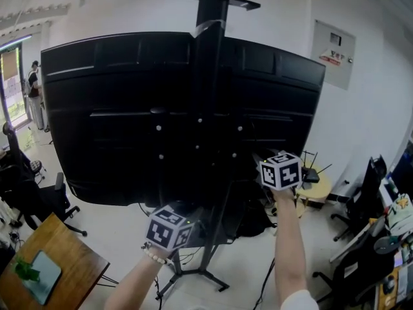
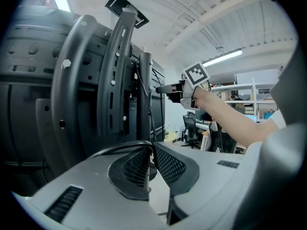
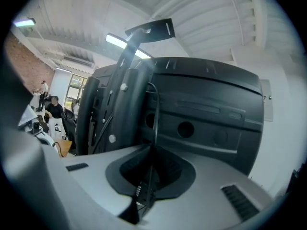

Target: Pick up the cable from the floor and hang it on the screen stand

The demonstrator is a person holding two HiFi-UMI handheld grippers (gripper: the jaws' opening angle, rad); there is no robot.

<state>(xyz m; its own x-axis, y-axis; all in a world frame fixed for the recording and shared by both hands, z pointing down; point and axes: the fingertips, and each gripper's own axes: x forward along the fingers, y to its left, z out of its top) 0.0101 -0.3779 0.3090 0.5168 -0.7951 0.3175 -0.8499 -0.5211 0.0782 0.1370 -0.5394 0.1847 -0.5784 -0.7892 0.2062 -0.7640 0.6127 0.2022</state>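
The big black screen [image 1: 129, 121] shows its back, mounted on the dark screen stand [image 1: 208, 76]. Both grippers are held up close to the stand's column. My left gripper [image 2: 152, 150] is shut on the thin black cable [image 2: 115, 149], which arcs over the left jaw and rises along the stand [image 2: 122, 71]. My right gripper [image 3: 151, 152] is higher and to the right [image 1: 279, 168], also shut on the cable [image 3: 154, 114], which runs up in front of the screen's back [image 3: 206, 109]. A ribbed cable end [image 3: 140, 194] lies deep between its jaws. The left gripper view shows the right gripper [image 2: 188, 87] beside the column.
The stand's legs [image 1: 193, 273] spread on the pale floor. A wooden desk [image 1: 51, 257] sits at bottom left, with office chairs [image 1: 39, 196] behind it. A small round table [image 1: 315, 187] and more chairs [image 1: 364, 199] stand at right. People [image 3: 52, 109] stand far off.
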